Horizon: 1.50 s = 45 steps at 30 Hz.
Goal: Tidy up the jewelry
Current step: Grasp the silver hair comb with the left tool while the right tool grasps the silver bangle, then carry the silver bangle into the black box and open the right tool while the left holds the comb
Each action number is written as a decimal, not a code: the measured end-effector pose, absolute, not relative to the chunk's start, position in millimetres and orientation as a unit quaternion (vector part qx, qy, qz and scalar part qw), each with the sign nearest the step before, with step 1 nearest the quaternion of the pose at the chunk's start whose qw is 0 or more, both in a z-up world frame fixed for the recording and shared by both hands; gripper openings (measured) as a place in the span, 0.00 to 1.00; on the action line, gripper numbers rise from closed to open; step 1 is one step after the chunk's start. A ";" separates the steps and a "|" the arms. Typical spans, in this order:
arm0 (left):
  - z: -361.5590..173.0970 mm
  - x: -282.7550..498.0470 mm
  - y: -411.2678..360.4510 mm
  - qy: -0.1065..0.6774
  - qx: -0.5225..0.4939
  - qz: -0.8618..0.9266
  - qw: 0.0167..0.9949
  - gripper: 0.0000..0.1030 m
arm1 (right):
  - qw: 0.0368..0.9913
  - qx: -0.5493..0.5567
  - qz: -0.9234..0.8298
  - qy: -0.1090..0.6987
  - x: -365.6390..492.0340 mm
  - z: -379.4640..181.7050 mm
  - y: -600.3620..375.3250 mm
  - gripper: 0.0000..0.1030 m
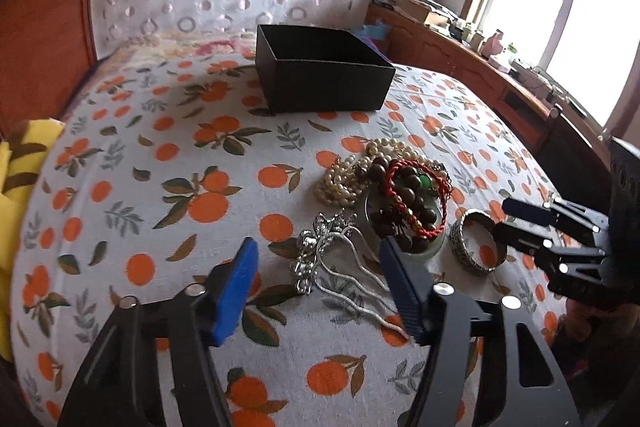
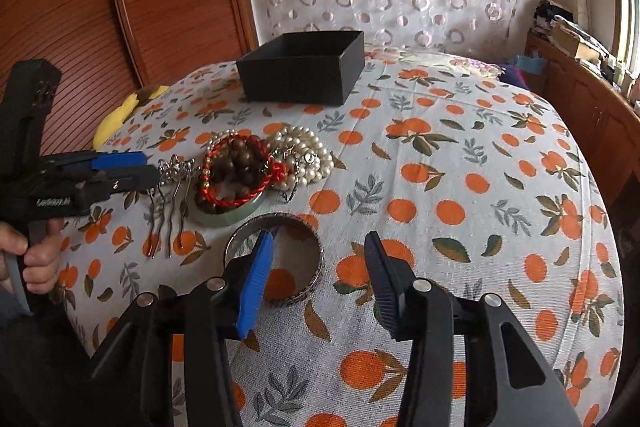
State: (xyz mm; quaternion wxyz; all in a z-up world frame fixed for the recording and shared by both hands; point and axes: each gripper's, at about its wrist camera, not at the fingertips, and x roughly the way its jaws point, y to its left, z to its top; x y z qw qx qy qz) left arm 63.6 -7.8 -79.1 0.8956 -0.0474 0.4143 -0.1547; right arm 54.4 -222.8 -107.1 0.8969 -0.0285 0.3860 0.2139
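Both grippers stand with their jaws spread wide and nothing between them. From its own wrist view the right gripper (image 2: 316, 283) hangs low over the silver bangle (image 2: 276, 259), its blue finger crossing the bangle's near-left rim; whether it touches the metal I cannot tell. The left gripper (image 1: 316, 283) hovers over the silver hair comb (image 1: 332, 259), apparently clear of it.

The jewelry lies in a loose heap on the orange-print bedspread (image 2: 460, 187), at about 10 o'clock from the right gripper. The open black box (image 2: 304, 67) sits well beyond it at 12 o'clock, and no jewelry shows in the part of its interior that is visible.

The bangle looks rigid and light, probably slick on its polished inside; pinching one wall of the ring, a finger inside and a finger outside, seems safest. The comb is stiff but thin-pronged, so its ornate head is the better hold. The red cord bracelet (image 2: 236, 179) and wooden bead bracelet (image 2: 240, 163) rest on a pale green jade-like bangle (image 2: 228, 217), which seems heavier and breakable. The pearl strands (image 2: 304, 155) at 11 o'clock are limp and tangled and would likely drag neighbours along.
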 end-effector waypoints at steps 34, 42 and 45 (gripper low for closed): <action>-37.8 47.7 -2.0 0.334 -0.048 -0.157 0.928 0.07 | 0.883 -0.057 0.221 0.411 62.4 -114.8 -217.9 0.26; -24.2 49.9 -1.3 0.314 -0.036 -0.145 0.938 0.07 | 0.885 -0.077 0.224 0.401 61.4 -113.6 -214.5 0.05; -20.9 52.2 -0.9 0.308 -0.032 -0.142 0.940 0.07 | 0.889 -0.082 0.224 0.391 59.0 -108.3 -215.4 0.05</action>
